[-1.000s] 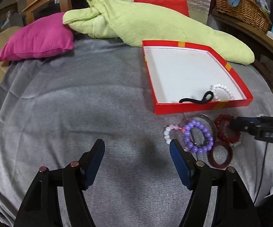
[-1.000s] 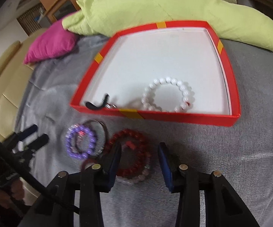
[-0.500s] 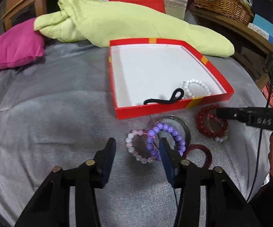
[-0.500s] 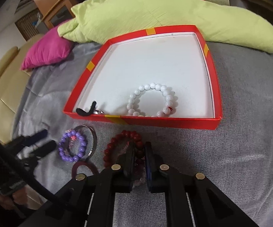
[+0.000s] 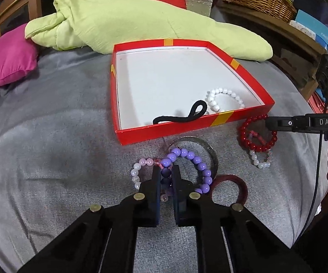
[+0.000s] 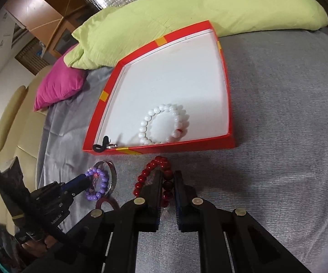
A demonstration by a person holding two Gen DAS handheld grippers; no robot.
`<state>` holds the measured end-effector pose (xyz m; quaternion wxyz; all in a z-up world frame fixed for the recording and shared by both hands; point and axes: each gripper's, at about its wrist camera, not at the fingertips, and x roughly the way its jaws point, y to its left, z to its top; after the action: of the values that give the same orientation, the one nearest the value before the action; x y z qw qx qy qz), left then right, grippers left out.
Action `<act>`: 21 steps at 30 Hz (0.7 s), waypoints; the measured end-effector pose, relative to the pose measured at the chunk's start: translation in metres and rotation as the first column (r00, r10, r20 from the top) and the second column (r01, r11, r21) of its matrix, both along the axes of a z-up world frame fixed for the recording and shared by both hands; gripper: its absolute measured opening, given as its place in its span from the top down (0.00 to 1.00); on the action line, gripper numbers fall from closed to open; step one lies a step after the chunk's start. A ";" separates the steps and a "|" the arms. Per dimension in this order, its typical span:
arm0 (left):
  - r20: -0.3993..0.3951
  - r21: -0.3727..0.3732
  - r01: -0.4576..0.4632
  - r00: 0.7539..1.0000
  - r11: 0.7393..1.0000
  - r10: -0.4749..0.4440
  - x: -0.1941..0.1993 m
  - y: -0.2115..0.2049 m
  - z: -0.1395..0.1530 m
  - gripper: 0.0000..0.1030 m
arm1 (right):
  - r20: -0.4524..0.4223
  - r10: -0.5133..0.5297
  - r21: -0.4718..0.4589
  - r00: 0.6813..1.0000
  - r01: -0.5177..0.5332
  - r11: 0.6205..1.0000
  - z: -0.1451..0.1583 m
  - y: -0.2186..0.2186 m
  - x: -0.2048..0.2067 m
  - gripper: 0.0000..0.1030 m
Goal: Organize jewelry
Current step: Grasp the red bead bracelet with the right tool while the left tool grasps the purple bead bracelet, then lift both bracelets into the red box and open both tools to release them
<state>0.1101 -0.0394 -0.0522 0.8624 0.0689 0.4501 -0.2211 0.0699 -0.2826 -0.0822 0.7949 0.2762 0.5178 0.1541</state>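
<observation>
Pick-up is the step in hand: both claws have their bracelets and neither has lifted. The left gripper (image 5: 166, 173) is pinched tight on the purple bracelet (image 5: 191, 170), a couple of its beads dark between the pads. The right gripper (image 6: 168, 179) is likewise clamped on the red bracelet (image 6: 154, 177), beads squeezed between its fingers.

Both bracelets lie on the grey cover just in front of the box (image 5: 243, 72), outside its near wall. Next, I judge, each must be raised clear of that red wall and carried over the white floor before letting go; the purple one overlaps a pale pink bracelet (image 5: 138, 170) and a clear bangle (image 5: 207, 147), so a slow lift would keep them from tangling or dragging along.

Inside the box, by the near wall, sit a white bracelet (image 5: 223, 95) and a black hair tie (image 5: 182, 116). A dark red ring (image 5: 234, 182) lies in front of the box too, beside the purple beads. The beads look round, glossy and strung on elastic.
</observation>
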 end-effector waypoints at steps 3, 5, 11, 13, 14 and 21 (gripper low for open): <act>0.019 -0.029 0.003 1.000 1.000 -0.002 -0.002 0.005 0.009 0.91 | 0.014 -0.011 0.034 1.000 0.011 0.999 0.004 -0.005 -0.002 0.90; 0.034 -0.047 0.004 0.999 0.999 -0.002 -0.004 0.008 0.016 0.91 | 0.035 -0.015 0.062 0.999 0.013 0.998 0.010 -0.007 -0.004 0.90; 0.092 -0.117 -0.005 0.996 0.993 0.016 -0.008 0.019 0.038 0.91 | 0.125 -0.019 0.114 0.992 0.004 0.993 0.030 0.000 -0.006 0.90; 0.109 -0.137 -0.010 0.994 0.991 0.025 -0.008 0.021 0.043 0.91 | 0.144 -0.020 0.126 0.989 0.002 0.992 0.035 0.002 -0.006 0.90; 0.116 -0.147 -0.013 0.993 0.989 0.030 -0.008 0.023 0.045 0.91 | 0.156 -0.023 0.137 0.987 0.002 0.991 0.037 0.004 -0.006 0.90; 0.140 -0.180 -0.026 0.989 0.983 0.052 -0.003 0.020 0.051 0.91 | 0.199 -0.048 0.189 0.979 0.010 0.982 0.047 0.008 -0.005 0.90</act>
<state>0.1075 -0.0197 -0.0008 0.8996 -0.0013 0.3663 -0.2377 0.0646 -0.2750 -0.0353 0.8163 0.3400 0.4132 0.2176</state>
